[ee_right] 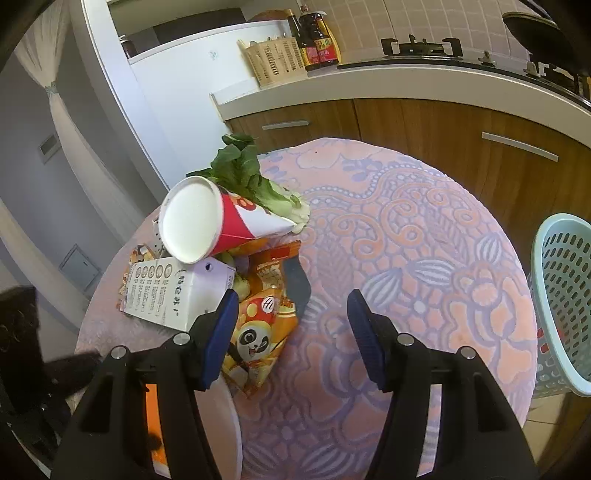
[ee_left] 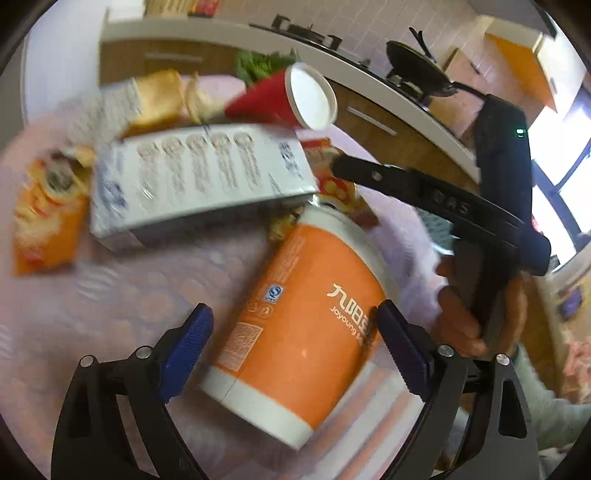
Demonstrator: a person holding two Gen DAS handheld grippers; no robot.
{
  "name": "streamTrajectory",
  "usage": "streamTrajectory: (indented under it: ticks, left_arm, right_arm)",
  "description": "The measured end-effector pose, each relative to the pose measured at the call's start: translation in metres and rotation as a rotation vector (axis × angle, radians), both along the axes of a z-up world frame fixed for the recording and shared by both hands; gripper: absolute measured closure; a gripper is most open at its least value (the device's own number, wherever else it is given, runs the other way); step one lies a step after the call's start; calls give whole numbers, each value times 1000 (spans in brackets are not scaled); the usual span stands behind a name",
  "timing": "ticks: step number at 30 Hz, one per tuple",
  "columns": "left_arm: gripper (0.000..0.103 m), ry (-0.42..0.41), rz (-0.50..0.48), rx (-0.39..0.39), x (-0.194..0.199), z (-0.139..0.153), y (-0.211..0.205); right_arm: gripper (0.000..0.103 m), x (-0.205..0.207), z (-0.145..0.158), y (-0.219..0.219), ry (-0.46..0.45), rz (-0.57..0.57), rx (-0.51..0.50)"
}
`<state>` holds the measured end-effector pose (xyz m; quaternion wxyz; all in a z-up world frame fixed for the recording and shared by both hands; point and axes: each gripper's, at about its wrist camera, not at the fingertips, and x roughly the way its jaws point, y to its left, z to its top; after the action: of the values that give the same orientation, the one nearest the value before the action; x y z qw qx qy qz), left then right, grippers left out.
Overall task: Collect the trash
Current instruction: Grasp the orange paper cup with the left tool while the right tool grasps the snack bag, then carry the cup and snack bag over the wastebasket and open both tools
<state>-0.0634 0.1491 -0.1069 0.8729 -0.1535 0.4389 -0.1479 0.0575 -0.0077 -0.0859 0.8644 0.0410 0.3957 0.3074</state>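
Left gripper (ee_left: 295, 336) spread wide around orange cup (ee_left: 306, 328), lying on its side on patterned tablecloth (ee_left: 110, 295), between blue pads but not squeezed. Right gripper (ee_right: 291, 332) also wide, holding nothing, over snack bag (ee_right: 258, 332).

We see the box (ee_left: 195, 177) and wrapper (ee_left: 44, 218) smeared by motion blur near the table's far edge; the basket (ee_right: 565, 295) is cut off at right.

White counter (ee_right: 369, 79), wooden cabinets (ee_right: 424, 125), gas hob (ee_right: 421, 48), tiled wall (ee_right: 424, 18).
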Motion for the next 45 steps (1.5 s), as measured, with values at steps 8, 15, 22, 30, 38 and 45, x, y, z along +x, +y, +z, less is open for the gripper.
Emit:
streamTrajectory:
  ticks: [8, 15, 22, 30, 38, 45]
  left_arm:
    - [29, -25, 13, -8, -14, -2, -11]
    - [53, -64, 36, -26, -33, 14, -25]
    - [60, -117, 90, 10, -49, 39, -26]
    - [60, -157, 66, -1, -44, 60, -48]
    - [60, -201, 17, 0, -26, 80, -80]
    - [60, -224, -73, 19, 14, 100, -128]
  right_arm:
    - [45, 13, -7, 16, 48, 38, -41]
    - [56, 14, -11, 20, 94, 72, -50]
    - [99, -9, 0, 0, 50, 63, -3]
    - [100, -34, 32, -54, -80, -49, -13]
    - [100, -41, 59, -128, -144, -163, 79]
    - [100, -41, 69, -210, -191, -347, 110]
